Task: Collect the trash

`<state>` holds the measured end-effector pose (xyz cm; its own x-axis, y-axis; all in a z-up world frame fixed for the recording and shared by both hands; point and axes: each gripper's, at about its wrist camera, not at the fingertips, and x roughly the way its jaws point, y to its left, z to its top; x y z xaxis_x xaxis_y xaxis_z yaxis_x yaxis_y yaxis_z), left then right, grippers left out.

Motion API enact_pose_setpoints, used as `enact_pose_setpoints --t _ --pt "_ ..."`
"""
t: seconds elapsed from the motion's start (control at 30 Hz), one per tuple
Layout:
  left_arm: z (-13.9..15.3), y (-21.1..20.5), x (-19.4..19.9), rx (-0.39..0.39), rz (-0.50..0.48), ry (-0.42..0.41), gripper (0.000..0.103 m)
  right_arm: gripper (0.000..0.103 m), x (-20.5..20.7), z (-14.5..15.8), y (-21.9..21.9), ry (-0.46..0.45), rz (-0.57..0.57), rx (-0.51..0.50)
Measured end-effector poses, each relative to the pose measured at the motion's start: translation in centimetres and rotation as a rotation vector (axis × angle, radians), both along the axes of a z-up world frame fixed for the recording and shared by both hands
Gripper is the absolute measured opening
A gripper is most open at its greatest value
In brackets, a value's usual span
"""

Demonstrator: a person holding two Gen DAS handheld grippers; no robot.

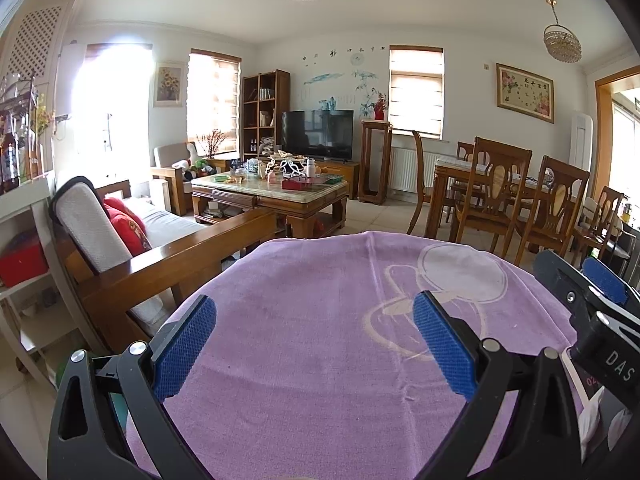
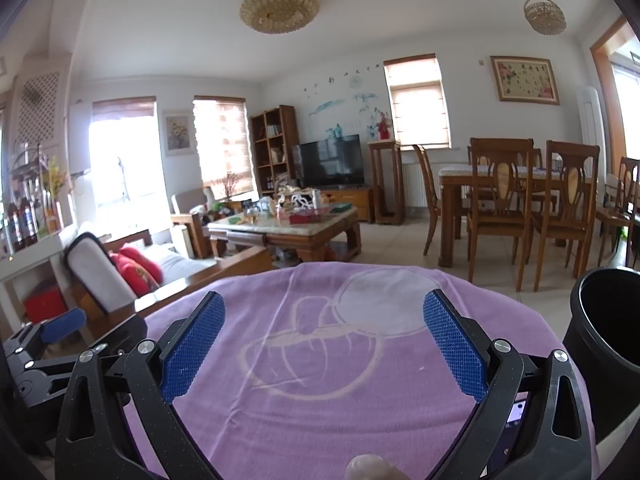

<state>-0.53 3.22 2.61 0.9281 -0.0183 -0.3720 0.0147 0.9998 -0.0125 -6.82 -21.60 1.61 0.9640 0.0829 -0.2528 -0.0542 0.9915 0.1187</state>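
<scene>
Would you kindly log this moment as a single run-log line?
left tongs: open, nothing held | right tongs: open, nothing held | both over purple cloth | black bin at right | no trash collected yet

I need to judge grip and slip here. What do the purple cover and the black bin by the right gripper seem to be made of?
Purple cover: apparently soft woven cloth, matte and slightly fuzzy, with small creases. Black bin: probably smooth molded plastic, given its faint sheen and rolled rim.

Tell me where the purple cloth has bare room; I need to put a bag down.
The purple cloth with the pale ring print lies bare between the right gripper and left gripper. Crowded: its right edge, by the black bin.
</scene>
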Motion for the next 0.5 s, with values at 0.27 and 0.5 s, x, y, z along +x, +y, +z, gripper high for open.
enact_pose_setpoints --t 0.27,0.5 --pt "0.08 -0.35 -0.10 0.012 0.001 -0.001 0.098 0.098 -0.04 -0.01 -0.08 0.001 0.001 0.001" --pt "0.11 -0.52 -0.18 0.013 0.007 -0.001 0.098 0.098 -0.03 -0.05 -0.10 0.000 0.001 0.001"
